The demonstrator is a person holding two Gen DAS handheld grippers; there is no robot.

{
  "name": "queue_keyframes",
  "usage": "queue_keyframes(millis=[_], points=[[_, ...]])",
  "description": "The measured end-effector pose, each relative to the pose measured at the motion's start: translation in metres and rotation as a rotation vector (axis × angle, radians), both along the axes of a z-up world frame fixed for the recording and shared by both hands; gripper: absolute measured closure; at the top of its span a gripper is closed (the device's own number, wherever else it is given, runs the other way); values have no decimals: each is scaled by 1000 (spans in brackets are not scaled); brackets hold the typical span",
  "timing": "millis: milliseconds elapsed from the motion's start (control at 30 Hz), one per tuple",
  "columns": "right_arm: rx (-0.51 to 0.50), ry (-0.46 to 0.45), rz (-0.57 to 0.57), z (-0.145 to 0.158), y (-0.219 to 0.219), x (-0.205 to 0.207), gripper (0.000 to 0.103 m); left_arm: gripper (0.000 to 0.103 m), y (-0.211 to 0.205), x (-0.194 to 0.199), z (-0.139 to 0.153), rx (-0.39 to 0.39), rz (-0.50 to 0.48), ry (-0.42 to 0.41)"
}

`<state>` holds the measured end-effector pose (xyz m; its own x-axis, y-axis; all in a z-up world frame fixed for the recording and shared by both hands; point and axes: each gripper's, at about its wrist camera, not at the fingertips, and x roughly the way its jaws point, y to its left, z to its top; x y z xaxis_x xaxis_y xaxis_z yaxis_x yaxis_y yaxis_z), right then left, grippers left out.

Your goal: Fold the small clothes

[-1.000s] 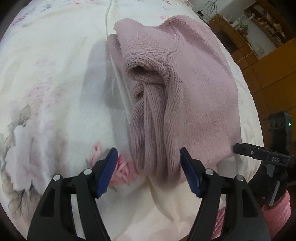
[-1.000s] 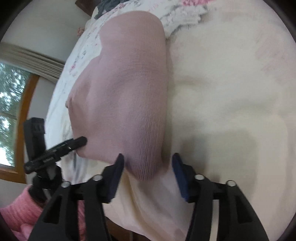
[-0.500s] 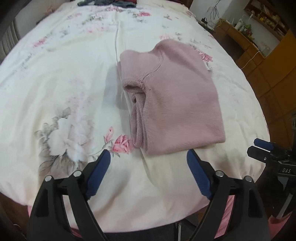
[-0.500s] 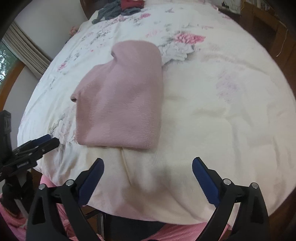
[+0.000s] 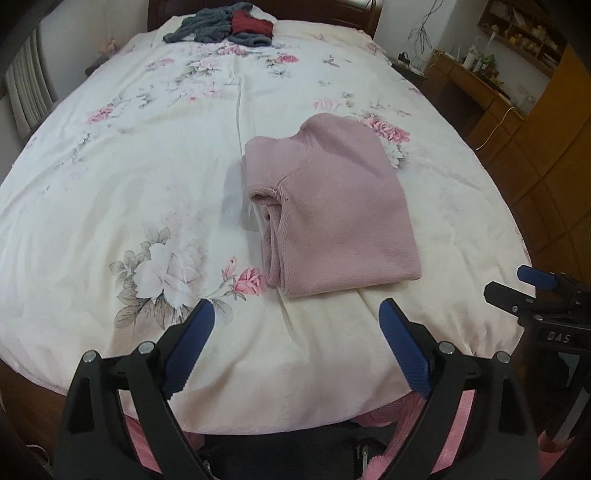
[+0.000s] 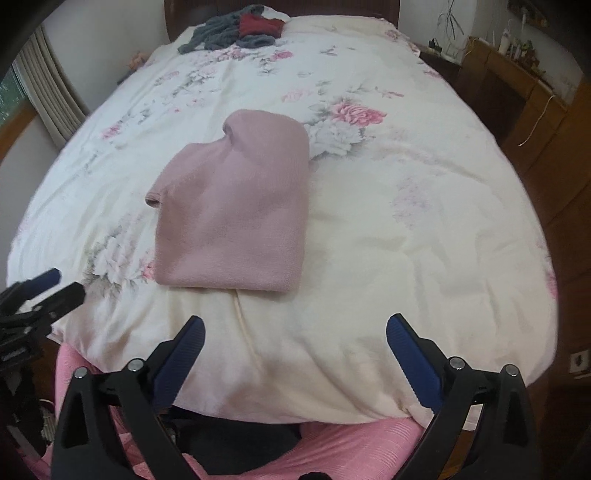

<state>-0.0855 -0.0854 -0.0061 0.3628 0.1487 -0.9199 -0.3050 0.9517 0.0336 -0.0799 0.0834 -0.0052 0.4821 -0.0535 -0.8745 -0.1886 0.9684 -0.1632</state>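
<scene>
Currently pink sweater (image 5: 332,206) lies folded on bed (image 5: 129,184), near its front edge. Left tool (image 5: 297,350) and right tool (image 6: 295,350) both spread wide, holding nothing. Next garment: grey-red pile (image 5: 225,26), far beyond sweater; judge approach low, pinch one edge only.

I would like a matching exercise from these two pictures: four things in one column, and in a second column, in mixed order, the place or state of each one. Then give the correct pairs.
Things
1. pink sweater
2. grey and red clothes
3. left hand-held gripper
4. wooden shelf unit

Place or state
A. in a loose pile at the far end of the bed
B. against the wall to the right of the bed
C. folded, flat on the floral bedspread
D. open and empty, over the near edge of the bed

Pairs: 1-C, 2-A, 3-D, 4-B
</scene>
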Motion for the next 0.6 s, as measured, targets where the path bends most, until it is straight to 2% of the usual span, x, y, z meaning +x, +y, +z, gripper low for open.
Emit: queue_keyframes(millis=[300,600], points=[[-39,-65,1,25,2,-10,4,13,-10,-8,11,52,2,-15],[-33,-90,-7,38,-3,-15,4,13,-16,-9,18,100,16,-25]])
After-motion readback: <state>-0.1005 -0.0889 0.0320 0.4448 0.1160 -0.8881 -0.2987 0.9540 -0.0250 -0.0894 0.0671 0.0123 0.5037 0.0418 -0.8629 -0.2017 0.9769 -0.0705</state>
